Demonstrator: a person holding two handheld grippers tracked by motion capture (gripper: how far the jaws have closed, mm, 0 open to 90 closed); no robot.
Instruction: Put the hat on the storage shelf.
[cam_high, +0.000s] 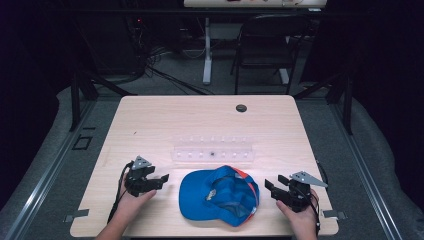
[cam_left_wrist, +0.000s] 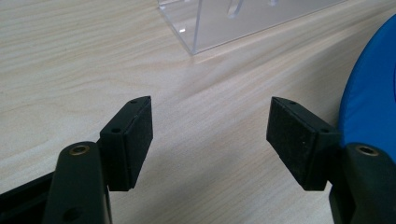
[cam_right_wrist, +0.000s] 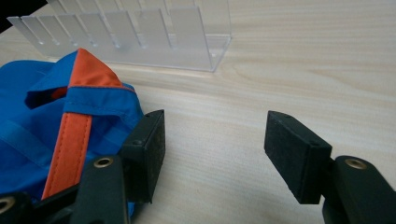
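Blue cap (cam_high: 220, 194) upside down on tabletop (cam_high: 200, 120) btw left gripper (cam_high: 159, 179) & right gripper (cam_high: 270, 186), both fingers wide, empty (rack (cam_high: 212, 152) behind). Prob grab next: approach low, pinch the rim.

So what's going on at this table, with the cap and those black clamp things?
A person sits at a wooden table holding a two-jaw gripper in each hand. A blue cap with orange trim lies between them, in front of a clear acrylic rack. The left gripper and right gripper are both open and hold nothing, one on each side of the cap.
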